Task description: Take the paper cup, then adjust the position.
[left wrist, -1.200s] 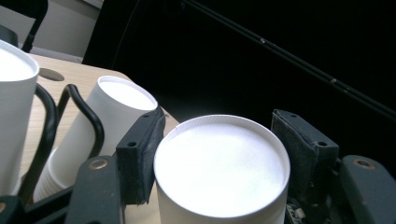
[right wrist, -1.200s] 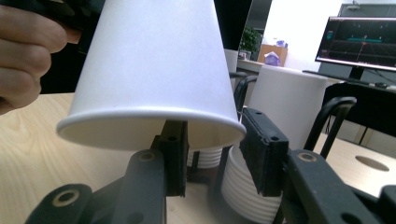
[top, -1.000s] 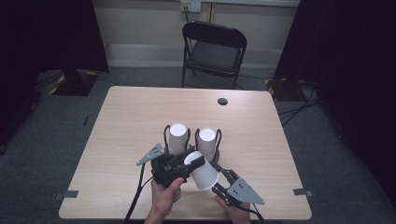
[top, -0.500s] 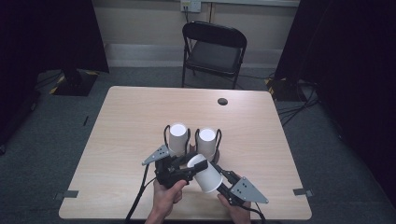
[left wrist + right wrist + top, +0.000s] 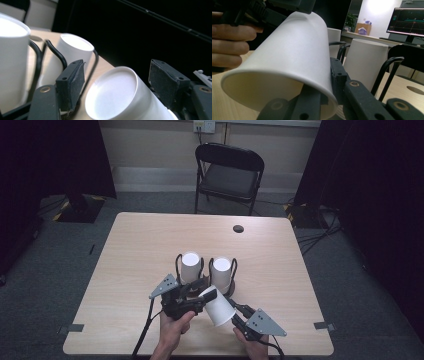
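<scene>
Sideways above the table's (image 5: 125,250) near edge, white paper cup (image 5: 218,306) pinched at its open rim wall by right gripper (image 5: 236,316), one jaw inside, one outside; left gripper (image 5: 207,295) just easing apart, straddling the cup's closed end; close behind, two upturned cups (image 5: 190,267) in black wire holders (image 5: 177,264).
</scene>
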Demonstrator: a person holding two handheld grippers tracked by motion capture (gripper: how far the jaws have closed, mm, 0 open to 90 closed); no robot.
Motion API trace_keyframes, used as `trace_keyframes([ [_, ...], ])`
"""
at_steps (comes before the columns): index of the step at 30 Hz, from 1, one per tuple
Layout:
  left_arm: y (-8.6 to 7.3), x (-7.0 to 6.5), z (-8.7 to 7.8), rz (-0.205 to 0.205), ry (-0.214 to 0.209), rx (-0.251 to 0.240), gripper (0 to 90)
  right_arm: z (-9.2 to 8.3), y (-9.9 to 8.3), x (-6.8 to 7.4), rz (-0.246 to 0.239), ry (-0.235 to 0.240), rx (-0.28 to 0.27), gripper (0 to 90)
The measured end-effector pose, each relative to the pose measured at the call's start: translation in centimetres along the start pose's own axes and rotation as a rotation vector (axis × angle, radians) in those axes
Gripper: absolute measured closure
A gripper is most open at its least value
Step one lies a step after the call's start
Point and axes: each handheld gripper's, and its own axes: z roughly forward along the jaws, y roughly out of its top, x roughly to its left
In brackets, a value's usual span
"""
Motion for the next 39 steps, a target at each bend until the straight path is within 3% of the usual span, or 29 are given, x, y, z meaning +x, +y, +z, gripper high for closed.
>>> trace_keyframes([
  [2,0.2,-0.1,-0.1,0.039,0.024,0.012,28.0,0.0,0.1,-0.1,0.007,-0.001,0.019,86.8],
  [6,0.3,0.1,-0.1,0.024,0.039,0.023,28.2,-0.1,0.2,-0.2,0.031,0.009,0.042,86.8],
  [8,0.3,0.3,-0.4,0.052,0.057,0.017,27.7,-0.2,0.2,-0.4,0.062,0.005,0.045,86.8],
  [13,0.2,0.5,-0.8,0.086,0.095,0.022,26.1,-0.3,0.1,-0.6,0.080,-0.010,0.090,86.8],
  [16,0.1,0.8,-1.1,0.126,0.130,0.020,23.8,-0.1,0.1,-0.9,0.098,0.002,0.138,86.7],
  [20,0.0,0.9,-1.3,0.173,0.142,0.018,20.7,0.1,0.2,-1.3,0.126,0.009,0.192,86.7],
  [22,-0.2,0.9,-1.5,0.222,0.145,0.021,20.6,0.2,0.2,-1.4,0.138,0.016,0.213,86.8],
  [24,-0.4,0.8,-1.5,0.235,0.152,0.022,20.6,0.2,0.1,-1.4,0.151,0.020,0.235,86.8],
  [27,-0.7,0.6,-1.6,0.282,0.169,0.042,20.5,0.2,0.1,-1.6,0.163,0.029,0.255,86.9],
  [35,-1.0,0.6,-1.7,0.353,0.191,0.070,18.7,0.3,0.4,-2.0,0.170,0.045,0.328,87.1],
  [39,-1.0,0.5,-1.7,0.401,0.215,0.108,18.9,0.4,0.7,-2.3,0.168,0.053,0.352,87.1],
])
